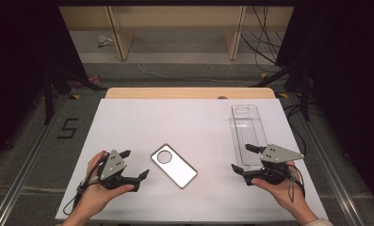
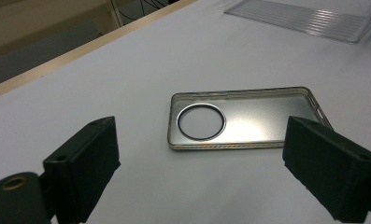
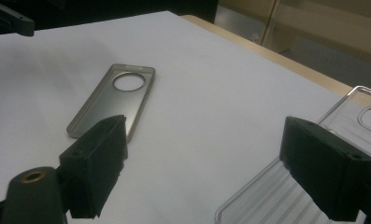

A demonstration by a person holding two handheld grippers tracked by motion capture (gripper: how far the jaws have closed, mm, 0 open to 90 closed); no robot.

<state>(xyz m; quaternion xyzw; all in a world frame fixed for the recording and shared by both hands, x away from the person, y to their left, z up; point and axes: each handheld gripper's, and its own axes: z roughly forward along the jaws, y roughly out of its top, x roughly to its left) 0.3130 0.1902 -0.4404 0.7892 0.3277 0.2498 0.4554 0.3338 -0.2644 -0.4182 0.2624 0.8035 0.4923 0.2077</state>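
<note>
While both hands rest low on the white tabletop (image 1: 142, 122), the person's left gripper (image 1: 136, 165) lies at about eight o'clock on the table, its two black jaws spread wide and holding nothing. In the left gripper view those jaws frame bare white surface, and the flat silvery phone case with a round camera cut-out (image 2: 241, 121) lies just beyond them, toward twelve o'clock, untouched.

In the high view that phone case (image 1: 174, 165) lies near six o'clock of the table, between the two grippers, set on a slant with its round opening at the ten o'clock end and its open face up.

At about three o'clock on the table lies a long clear ribbed plastic tray (image 1: 246, 129), lengthwise away from the person. The right gripper (image 1: 242, 159), at about four o'clock, hovers at the tray's near end with its jaws released and wide apart; in the right gripper view the tray's near corner (image 3: 262, 200) shows between them, not pinched, and the phone case (image 3: 113, 100) lies off toward ten o'clock.
</note>
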